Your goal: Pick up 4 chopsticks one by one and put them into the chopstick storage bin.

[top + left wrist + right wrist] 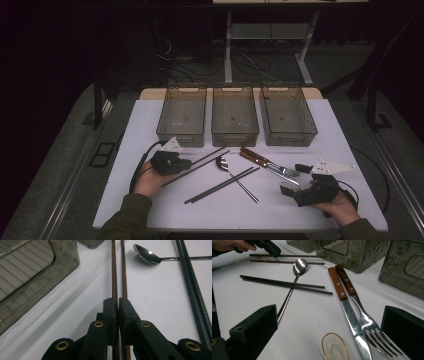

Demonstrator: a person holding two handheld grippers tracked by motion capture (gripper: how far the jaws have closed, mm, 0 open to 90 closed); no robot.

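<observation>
Left tool [117, 305] is pinched nearly shut on one of two brown chopsticks [114, 272] lying on the counter [150, 125] below three bins [235, 117]. Right tool [327, 325] hangs wide open, holding nothing, over fork [364, 317] and knife [347, 307]. Also two black chopsticks [284, 283], one spoon [298, 267].

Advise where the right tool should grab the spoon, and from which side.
Take the spoon by the bare handle stretch on the near side of where it crosses the black chopsticks, closest to the open right tool. Come from above, jaws across the handle. It lies flat and thin on the table, and the rounded bowl would likely slip.
</observation>
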